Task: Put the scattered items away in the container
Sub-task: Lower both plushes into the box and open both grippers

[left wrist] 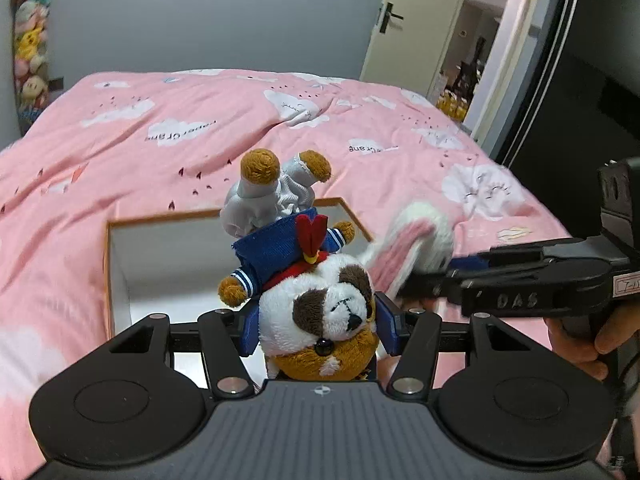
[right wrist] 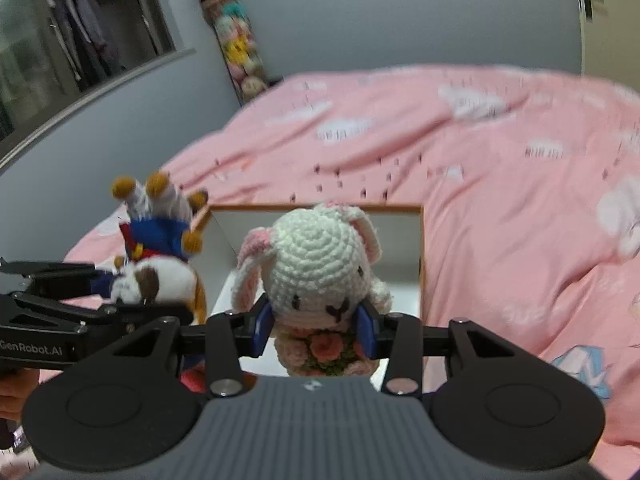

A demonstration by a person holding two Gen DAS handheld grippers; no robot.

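box [left wrist: 120,248] | on pink bed [left wrist: 160,128] | inside shows bare white floor

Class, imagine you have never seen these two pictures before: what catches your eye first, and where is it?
First, the two toys gripped head-first: a brown-and-white plush dog in a blue sailor top in the left tongs, and a crocheted white bunny in the right tongs. Beyond them, an open white box with a wooden rim sits on the pink cloud-print bedspread.

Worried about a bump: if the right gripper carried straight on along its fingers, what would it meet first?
Probably the open box on the pink bedspread; right gripper, holding the crochet bunny, points into it. Depth unclear.
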